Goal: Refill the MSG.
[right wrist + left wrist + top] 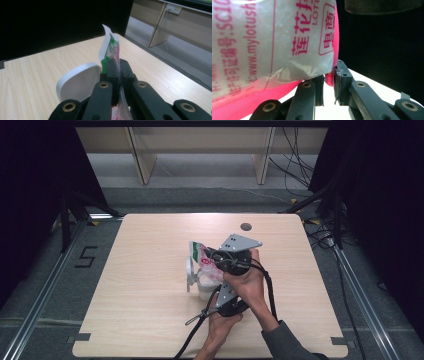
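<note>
Plastic bag (205,260), both hands close together, jaws seemingly pinching it

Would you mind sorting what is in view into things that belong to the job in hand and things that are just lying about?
In the job:
- plastic bag, pinched by the right gripper and the left gripper
- white container with its open lid

Lying about:
- floor cables
- wooden frame behind the table

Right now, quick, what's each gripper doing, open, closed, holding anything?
Left gripper: shut on the lower pink edge of the plastic bag.
Right gripper: shut on the bag's upper part, beside the white lid.
</note>
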A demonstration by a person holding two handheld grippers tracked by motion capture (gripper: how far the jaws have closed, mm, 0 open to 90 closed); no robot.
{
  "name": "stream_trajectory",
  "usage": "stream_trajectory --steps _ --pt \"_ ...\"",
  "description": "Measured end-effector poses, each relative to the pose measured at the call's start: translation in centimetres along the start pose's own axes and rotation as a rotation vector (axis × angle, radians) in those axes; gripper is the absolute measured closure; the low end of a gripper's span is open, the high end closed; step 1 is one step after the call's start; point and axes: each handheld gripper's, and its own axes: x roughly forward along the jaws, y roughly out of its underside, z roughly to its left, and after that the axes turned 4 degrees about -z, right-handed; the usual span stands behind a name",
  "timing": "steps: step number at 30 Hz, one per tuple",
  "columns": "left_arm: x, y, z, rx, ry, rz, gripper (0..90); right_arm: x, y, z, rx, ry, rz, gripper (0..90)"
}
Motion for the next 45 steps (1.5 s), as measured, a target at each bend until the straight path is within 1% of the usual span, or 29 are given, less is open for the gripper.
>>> stream_trajectory --steps 3,4,5,6,7,8,9,10,12,13,14,15,16,17,20,21,22,23,25,26,27,29,33,36,38,39,43,44,45 --pt "0.02 0.03 -0.01 0.001 0.004 0.008 79.1 0.03 0.16 -0.02 0.027 0.006 0.011 89.4" --pt "0.03 0.04 0.0 0.0 0.005 0.004 79.1 0.05 0.14 -0.15 0.001 0.01 0.006 89.5" --pt "0.03 0.03 0.0 -0.005 0.004 -0.001 79.1 0.09 0.14 -0.09 0.012 -0.001 0.003 89.4" --pt "0.03 0.01 -0.01 -0.006 0.004 -0.003 79.1 -0.04 0.11 0.16 0.052 0.001 0.011 89.5" --pt "0.03 0.0 -0.03 -0.004 0.005 -0.002 79.1 0.03 0.11 0.09 0.035 0.008 -0.002 89.5" --pt "-0.22 -0.08 0.3 0.047 -0.003 0.04 79.1 0.0 0.09 0.08 0.035 0.005 0.005 89.4" --pt "-0.24 -0.08 0.28 0.051 -0.004 0.047 79.1 -0.01 0.13 0.17 0.042 0.018 0.01 89.4" --pt "-0.23 -0.06 0.26 0.05 -0.005 0.046 79.0 0.05 0.13 -0.08 0.004 0.021 0.011 89.4" --pt "-0.25 -0.08 0.32 0.051 -0.005 0.042 79.1 0.06 0.12 -0.09 -0.002 0.019 0.009 89.5" --pt "-0.01 0.0 -0.04 -0.001 0.007 -0.002 79.1 0.05 0.08 0.02 0.003 0.014 0.002 89.4" --pt "-0.04 -0.05 -0.05 -0.004 0.005 -0.003 79.2 -0.02 -0.02 0.03 -0.001 0.009 0.001 89.5" --pt "-0.34 -0.21 0.32 0.048 -0.008 0.042 79.2 -0.07 -0.06 0.17 0.013 0.009 0.01 89.5" --pt "-0.4 -0.24 0.36 0.056 -0.006 0.048 79.2 0.08 0.01 0.1 0.001 0.021 -0.005 89.5" --pt "-0.42 -0.2 0.4 0.069 -0.008 0.057 79.1 0.22 0.14 0.08 0.013 0.009 0.01 89.5" --pt "-0.37 -0.11 0.45 0.061 -0.009 0.053 79.2 0.31 0.31 0.17 0.033 0.008 0.03 89.5" --pt "-0.41 -0.17 0.41 0.06 -0.01 0.052 79.2 0.27 0.27 0.24 0.039 0.011 0.024 89.5" --pt "-0.43 -0.22 0.39 0.063 -0.01 0.051 79.2 0.31 0.19 0.09 0.01 0.018 0.0 89.5" --pt "-0.42 -0.23 0.39 0.064 -0.009 0.05 79.2 0.17 0.12 0.28 0.033 0.011 0.017 89.5" --pt "-0.37 -0.15 0.41 0.064 -0.008 0.054 79.2 0.26 0.16 0.06 0.013 0.012 0.008 89.5" --pt "-0.29 -0.07 0.41 0.06 -0.009 0.052 79.2 0.31 0.22 0.08 0.018 0.017 0.009 89.4" --pt "-0.29 -0.06 0.4 0.058 -0.01 0.052 79.2 0.33 0.23 0.05 0.031 -0.002 0.018 89.5" --pt "-0.28 -0.09 0.41 0.059 -0.008 0.049 79.2 0.22 0.18 0.09 0.027 0.012 0.012 89.5" --pt "-0.26 -0.07 0.36 0.051 -0.009 0.046 79.2 0.18 0.17 0.0 0.033 0.008 0.02 89.5" --pt "-0.35 -0.13 0.44 0.059 -0.011 0.05 79.2 0.16 0.13 0.08 0.028 0.008 0.018 89.5" --pt "-0.36 -0.18 0.4 0.053 -0.01 0.042 79.3 0.12 0.04 -0.01 0.004 0.018 0.004 89.5" --pt "-0.47 -0.24 0.44 0.062 -0.015 0.055 79.2 0.13 0.05 0.04 0.011 0.015 0.007 89.5" --pt "-0.32 -0.12 0.41 0.05 -0.009 0.045 79.2 0.18 0.1 0.0 0.013 0.016 0.006 89.5" --pt "-0.33 -0.12 0.39 0.05 -0.009 0.045 79.2 0.11 0.08 -0.11 0.001 0.026 0.005 89.5" --pt "-0.33 -0.14 0.37 0.051 -0.009 0.045 79.2 0.13 0.11 0.02 0.026 0.02 0.002 89.5"
